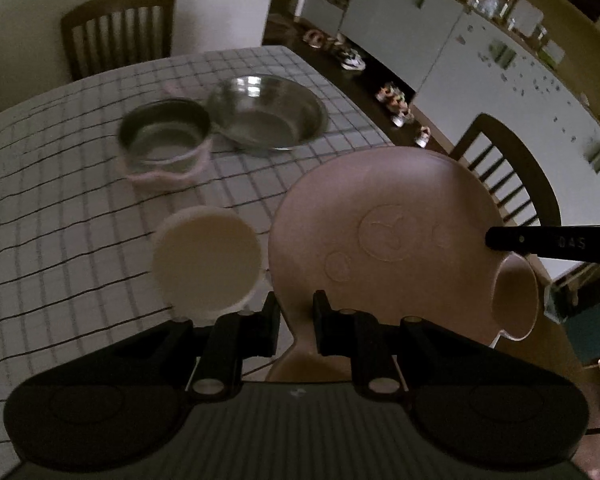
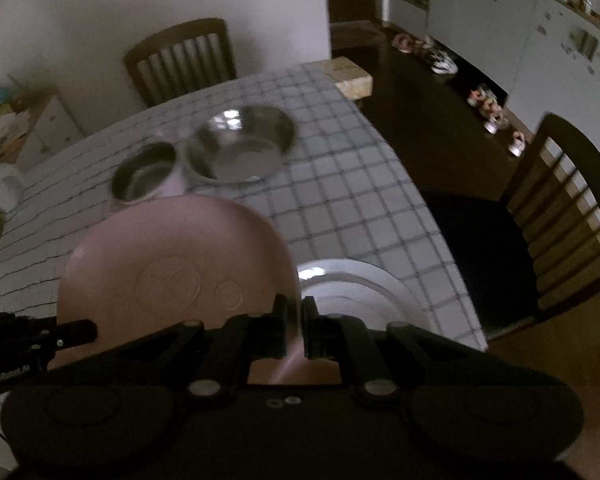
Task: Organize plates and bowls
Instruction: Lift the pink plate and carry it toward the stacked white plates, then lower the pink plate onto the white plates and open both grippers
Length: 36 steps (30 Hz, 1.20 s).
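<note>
While you're carrying the pink plate (image 1: 380, 232) over the table (image 1: 60, 208) w/ left gripper (image 1: 296, 320) & right gripper (image 2: 294, 326) both clamping its rim, bowls are waiting unsorted; most remains.

you're in a home dining room: a table (image 2: 340, 200) under a checked cloth, with slatted wooden chairs at twelve (image 1: 118, 32) and three o'clock (image 2: 564, 208). at one to two o'clock, pale cupboards (image 1: 480, 72) line the wall above a dark floor where shoes (image 1: 396, 100) sit in a row.
</note>
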Each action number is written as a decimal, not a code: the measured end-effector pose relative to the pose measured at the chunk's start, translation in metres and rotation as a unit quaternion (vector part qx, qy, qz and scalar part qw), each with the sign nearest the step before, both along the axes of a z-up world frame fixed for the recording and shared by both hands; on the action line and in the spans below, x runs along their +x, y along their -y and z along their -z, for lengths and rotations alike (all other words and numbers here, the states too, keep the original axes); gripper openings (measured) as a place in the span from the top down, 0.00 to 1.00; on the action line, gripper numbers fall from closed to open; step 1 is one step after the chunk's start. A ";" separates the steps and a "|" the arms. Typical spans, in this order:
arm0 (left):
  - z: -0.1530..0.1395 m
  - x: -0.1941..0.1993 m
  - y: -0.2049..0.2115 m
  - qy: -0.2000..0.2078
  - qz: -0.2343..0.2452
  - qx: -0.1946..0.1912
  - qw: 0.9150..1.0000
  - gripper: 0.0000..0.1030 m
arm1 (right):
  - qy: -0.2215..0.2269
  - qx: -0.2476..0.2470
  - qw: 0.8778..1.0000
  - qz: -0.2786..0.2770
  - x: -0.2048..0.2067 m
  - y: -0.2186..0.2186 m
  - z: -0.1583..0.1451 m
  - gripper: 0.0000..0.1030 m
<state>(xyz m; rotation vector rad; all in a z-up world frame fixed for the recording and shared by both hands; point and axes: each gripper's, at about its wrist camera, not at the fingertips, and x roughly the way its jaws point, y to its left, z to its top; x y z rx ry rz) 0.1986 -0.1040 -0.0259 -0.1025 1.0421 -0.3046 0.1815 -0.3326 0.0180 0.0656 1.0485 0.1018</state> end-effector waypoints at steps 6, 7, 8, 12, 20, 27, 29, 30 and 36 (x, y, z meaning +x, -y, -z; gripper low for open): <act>0.018 0.009 0.040 -0.020 0.010 0.010 1.000 0.85 | -0.021 0.002 1.000 0.018 0.004 0.042 0.020 0.92; 0.022 0.012 0.046 -0.023 0.010 0.012 1.000 0.85 | -0.024 0.003 1.000 0.019 0.005 0.048 0.024 0.92; 0.026 0.014 0.052 -0.026 0.011 0.014 0.999 0.85 | -0.027 0.004 0.999 0.020 0.006 0.054 0.027 0.92; 0.044 0.022 0.071 -0.042 0.007 0.023 0.999 0.85 | -0.046 0.011 0.999 0.022 0.013 0.076 0.046 0.93; 0.071 0.026 0.091 -0.078 -0.005 0.035 0.996 0.85 | -0.081 0.009 0.997 0.009 0.023 0.096 0.078 0.93; 0.084 0.026 0.097 -0.093 -0.016 0.035 0.995 0.84 | -0.097 0.009 0.995 -0.004 0.028 0.103 0.092 0.93; 0.085 0.026 0.097 -0.097 -0.017 0.036 0.994 0.84 | -0.101 0.010 0.995 -0.007 0.029 0.104 0.095 0.93; 0.086 0.026 0.098 -0.098 -0.017 0.036 0.994 0.84 | -0.102 0.010 0.995 -0.009 0.029 0.104 0.096 0.93; 0.095 0.025 0.102 -0.116 -0.013 0.035 0.993 0.84 | -0.115 0.005 0.993 -0.015 0.030 0.106 0.105 0.92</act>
